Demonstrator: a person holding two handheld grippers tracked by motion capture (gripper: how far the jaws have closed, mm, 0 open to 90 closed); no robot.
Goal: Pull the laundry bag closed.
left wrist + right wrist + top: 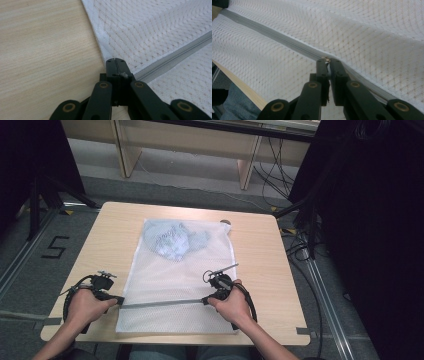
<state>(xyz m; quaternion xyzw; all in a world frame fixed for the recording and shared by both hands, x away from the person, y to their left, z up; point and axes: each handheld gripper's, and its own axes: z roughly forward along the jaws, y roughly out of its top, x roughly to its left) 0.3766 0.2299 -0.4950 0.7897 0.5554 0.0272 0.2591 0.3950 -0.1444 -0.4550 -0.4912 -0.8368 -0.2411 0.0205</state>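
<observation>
A white mesh bag (175, 280) lies flat on the wooden table (260, 260), with a pale blue garment (172, 240) bunched inside its far end. A grey zipper (160, 304) runs across the bag near the front. My left gripper (120, 301) is shut on the bag's left edge, where the zipper (175, 56) ends; its jaws (115, 60) meet with a scrap of white fabric caught at their side. My right gripper (205, 301) sits at the zipper's right part. Its jaws (327, 60) pinch the small metal zipper pull (327, 59) on the grey zipper (274, 35).
Bare wood (45, 50) lies left of the bag. A small round object (225, 222) sits at the bag's far right corner. Black cables (300, 245) and stand legs (45, 195) flank the table on the floor. The table's front edge (242, 87) is close below my right gripper.
</observation>
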